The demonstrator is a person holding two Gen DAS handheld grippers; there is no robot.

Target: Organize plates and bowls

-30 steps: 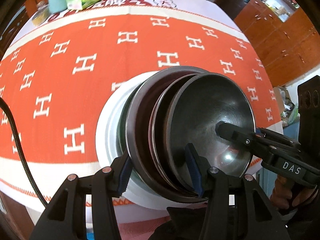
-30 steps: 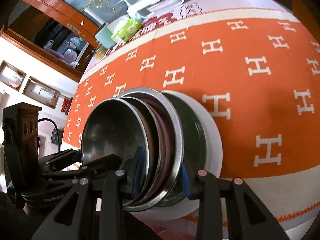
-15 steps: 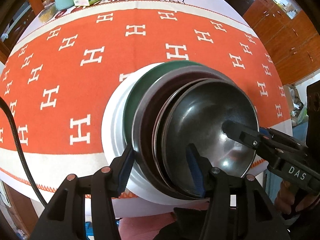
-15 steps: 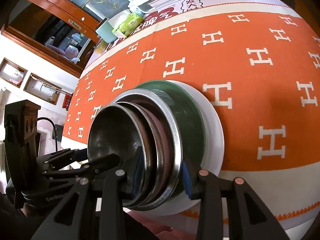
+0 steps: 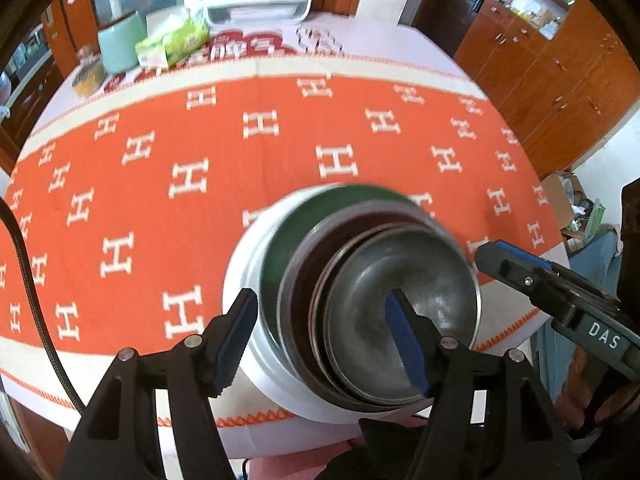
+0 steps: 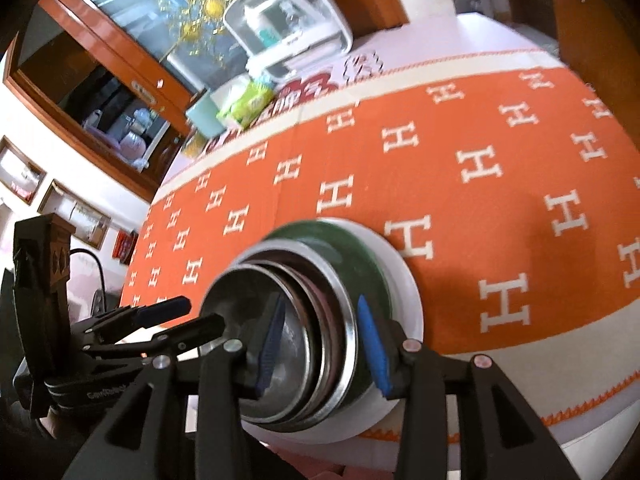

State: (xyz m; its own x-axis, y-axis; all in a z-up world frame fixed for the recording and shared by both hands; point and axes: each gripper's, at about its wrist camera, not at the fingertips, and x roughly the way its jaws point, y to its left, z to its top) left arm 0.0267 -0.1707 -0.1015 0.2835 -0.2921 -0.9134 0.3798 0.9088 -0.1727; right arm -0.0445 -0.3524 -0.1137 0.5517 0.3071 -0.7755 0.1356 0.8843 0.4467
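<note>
Both grippers have drawn back and the nested stack now lies flatter on the table.

The stack sits near the table's front edge: steel bowl (image 5: 404,312) innermost, inside further nested dishes, then a green plate (image 5: 316,224), with the white plate (image 5: 244,280) lowest. The left gripper (image 5: 320,340) straddles the front rim, jaws spread, gripping nothing. The right gripper (image 6: 320,344) likewise brackets the rims (contact cannot be confirmed), and appears nearer. The orange H-patterned cloth (image 5: 200,132) lies beyond.
</note>
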